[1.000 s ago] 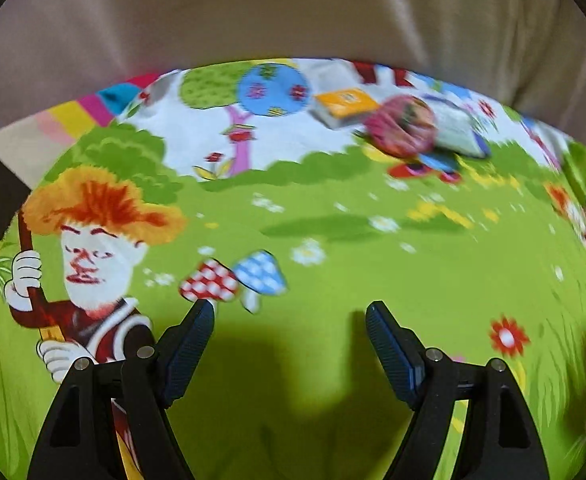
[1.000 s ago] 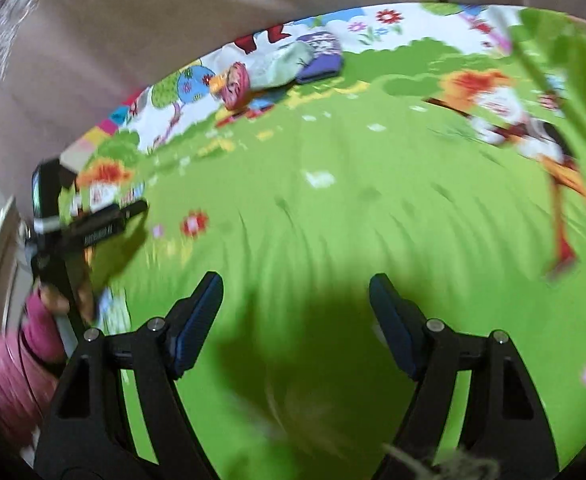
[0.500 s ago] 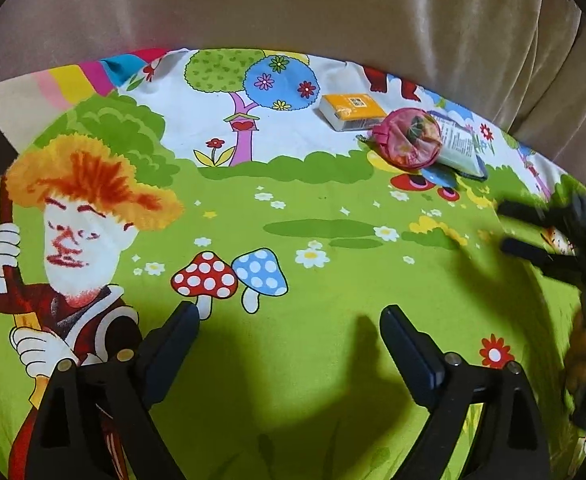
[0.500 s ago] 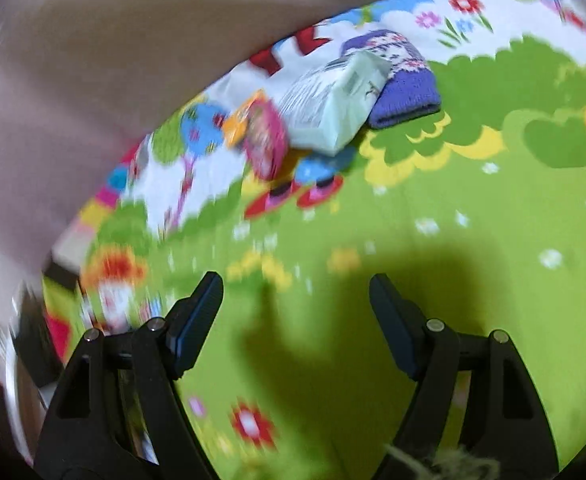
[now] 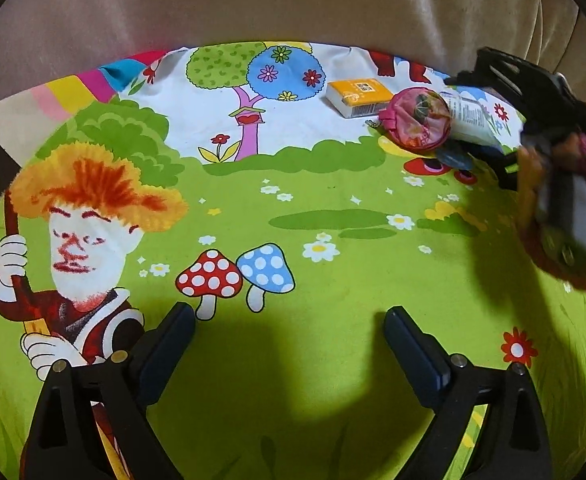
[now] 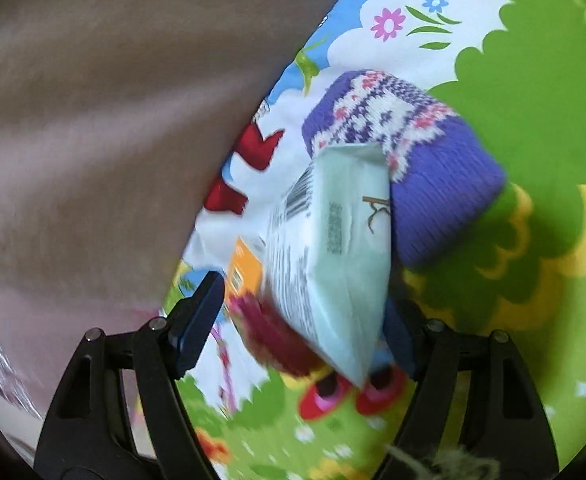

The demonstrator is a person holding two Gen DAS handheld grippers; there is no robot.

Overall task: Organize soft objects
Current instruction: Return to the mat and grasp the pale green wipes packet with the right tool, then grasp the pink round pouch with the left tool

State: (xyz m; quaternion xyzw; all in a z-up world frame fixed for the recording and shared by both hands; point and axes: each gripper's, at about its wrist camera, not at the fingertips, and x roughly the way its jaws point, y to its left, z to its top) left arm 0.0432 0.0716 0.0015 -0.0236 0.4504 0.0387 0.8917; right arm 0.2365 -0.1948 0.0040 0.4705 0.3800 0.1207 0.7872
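On the bright cartoon-printed sheet point(image 5: 333, 240), spread over a bed or couch with tan fabric point(image 5: 253, 0) rising behind it, a small heap of things lies near the far right corner: a pale green soft plastic packet of wipes point(image 6: 333, 256), a purple knitted item with a white and pink pattern point(image 6: 413, 152) tucked under its far end, a round pink fabric pouch point(image 5: 415, 120) at its near end, and an orange cardboard box point(image 5: 357, 98) just beside the pouch toward the far edge. The right gripper point(image 6: 305, 320) is down among this heap, its jaws standing apart with the near end of the wipes packet and the blurred pink pouch between them; the right-hand pad seems hidden behind the packet's corner, and nothing looks pressed, so I take it as released, not yet grasping. The packet's long axis runs away from that gripper toward the knitted piece, roughly along the line of the fingers, so a closing would pinch across its narrow width. The left gripper point(image 5: 289, 344) hangs over the green middle of the sheet near the printed mushrooms, well apart from the heap; its jaws have just been opening and stand wide with nothing but bare sheet between them. From there the heap lies ahead and to the right. The right hand point(image 5: 557, 184), with a dark red sleeve, is plainly the nearer one, so the first pick looks to be its job.
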